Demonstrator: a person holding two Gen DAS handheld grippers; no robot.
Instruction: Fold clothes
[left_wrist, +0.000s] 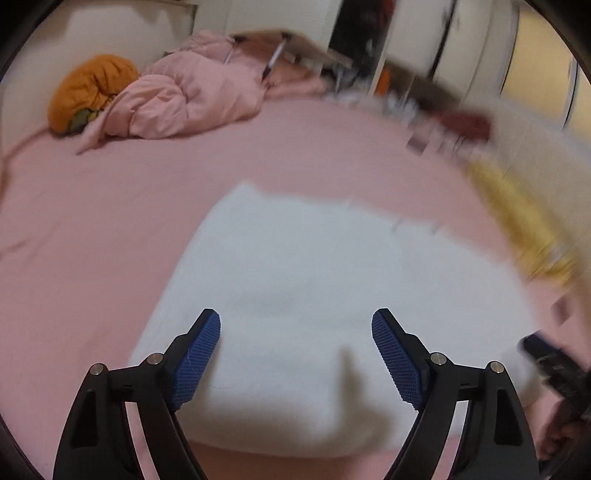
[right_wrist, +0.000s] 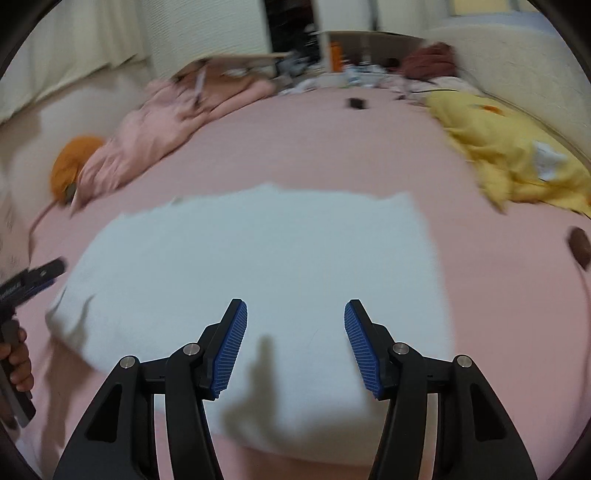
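Observation:
A white garment (left_wrist: 295, 288) lies folded into a rough rectangle on the pink bed sheet (left_wrist: 110, 221); it also shows in the right wrist view (right_wrist: 258, 266). My left gripper (left_wrist: 295, 325) hovers open and empty over its near edge, blue pads wide apart. My right gripper (right_wrist: 295, 314) is open and empty above the garment's near edge. The left gripper also shows at the left edge of the right wrist view (right_wrist: 37, 277), held by a hand. Both views are motion-blurred.
A crumpled pink blanket (left_wrist: 184, 96) and an orange cushion (left_wrist: 88, 88) lie at the far left of the bed. A yellow cloth (right_wrist: 517, 155) lies to the right. A small dark object (right_wrist: 580, 245) sits on the sheet at right. Clutter and furniture stand beyond the bed.

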